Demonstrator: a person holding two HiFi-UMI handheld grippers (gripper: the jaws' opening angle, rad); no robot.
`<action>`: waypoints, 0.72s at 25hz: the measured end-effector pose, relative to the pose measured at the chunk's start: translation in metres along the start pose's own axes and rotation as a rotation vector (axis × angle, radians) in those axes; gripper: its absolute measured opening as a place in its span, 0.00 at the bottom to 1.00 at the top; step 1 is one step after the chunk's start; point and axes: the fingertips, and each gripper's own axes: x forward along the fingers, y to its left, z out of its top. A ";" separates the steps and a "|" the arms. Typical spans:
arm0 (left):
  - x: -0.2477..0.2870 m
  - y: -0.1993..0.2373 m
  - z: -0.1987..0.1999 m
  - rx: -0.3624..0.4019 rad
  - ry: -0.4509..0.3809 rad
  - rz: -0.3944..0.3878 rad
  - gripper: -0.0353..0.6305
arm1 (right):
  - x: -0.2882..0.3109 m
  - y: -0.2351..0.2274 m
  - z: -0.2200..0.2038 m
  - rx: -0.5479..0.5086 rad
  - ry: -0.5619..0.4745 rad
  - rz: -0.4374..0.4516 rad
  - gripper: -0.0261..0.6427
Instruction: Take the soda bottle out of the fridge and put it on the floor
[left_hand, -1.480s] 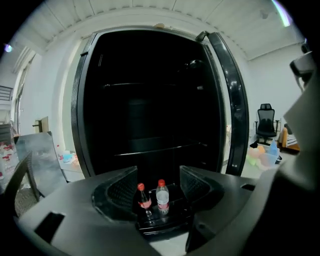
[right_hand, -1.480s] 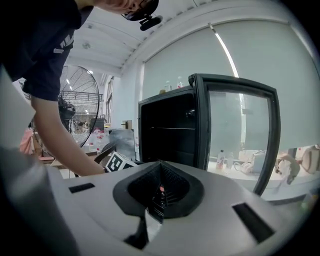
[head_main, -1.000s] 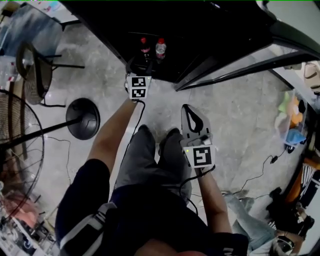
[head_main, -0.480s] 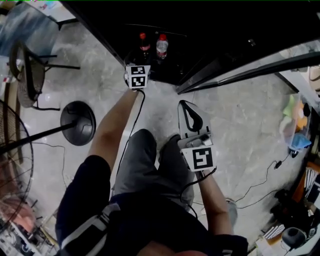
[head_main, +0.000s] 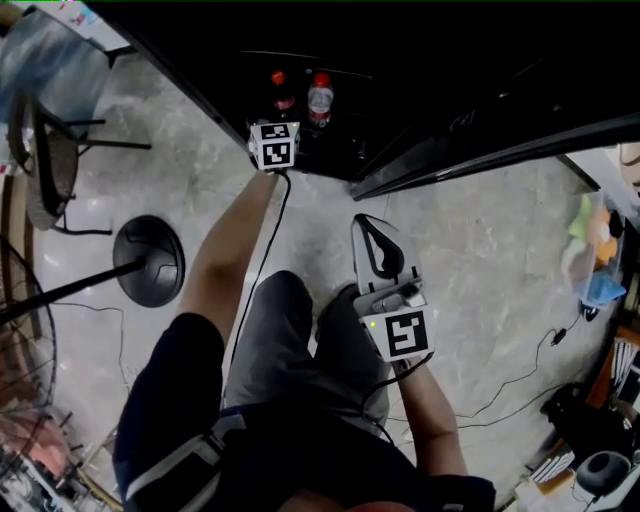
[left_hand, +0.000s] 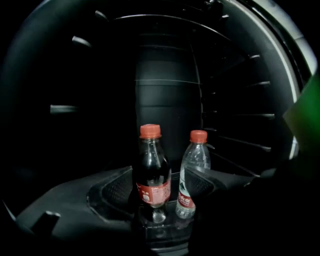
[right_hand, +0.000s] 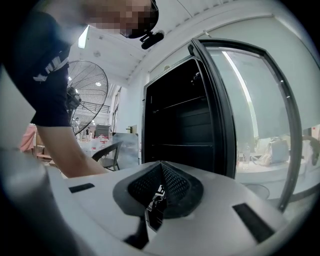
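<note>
1. Left tool (left_hand: 160, 181) at mouth of dark fridge (head_main: 430, 90): jaws spread wide, just been opening, pads pressing on nothing.
2. Soda bottle (left_hand: 152, 172) upright low in fridge, near front edge, framed between the spread pads, untouched. Dark liquid, red cap, red label band with white print; too small to read.
3. Water bottle (left_hand: 193, 172) upright just beside soda bottle, to its right in left gripper view. Clear, red cap, red-and-white label; lettering likewise illegible.
4. Right tool (right_hand: 160, 175) outside fridge, in front of person's legs, above pale marbled floor (head_main: 480, 240): jaws pressed together, nothing pinched between them.
5. Marker cube (head_main: 275, 147) on each tool, second cube (head_main: 402, 335): black-and-white square patterns, no readable letters.
6. Fridge door (right_hand: 250, 125) swung open, glass-fronted, at right in right gripper view.
7. Standing fan (right_hand: 89, 95) behind person's arm in right gripper view; round fan base (head_main: 148, 260) on floor, left of person's leg in head view.
8. White print on person's dark sleeve (right_hand: 47, 75): not legible.
</note>
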 end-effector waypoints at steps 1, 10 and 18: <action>0.004 0.001 -0.002 -0.001 0.003 0.005 0.53 | 0.001 -0.001 -0.001 -0.001 -0.003 0.000 0.07; 0.036 0.008 -0.010 -0.012 0.018 0.020 0.54 | 0.005 -0.004 -0.022 0.013 -0.007 0.006 0.07; 0.040 0.011 -0.012 0.017 0.007 0.046 0.53 | 0.004 -0.007 -0.033 0.006 0.007 0.014 0.07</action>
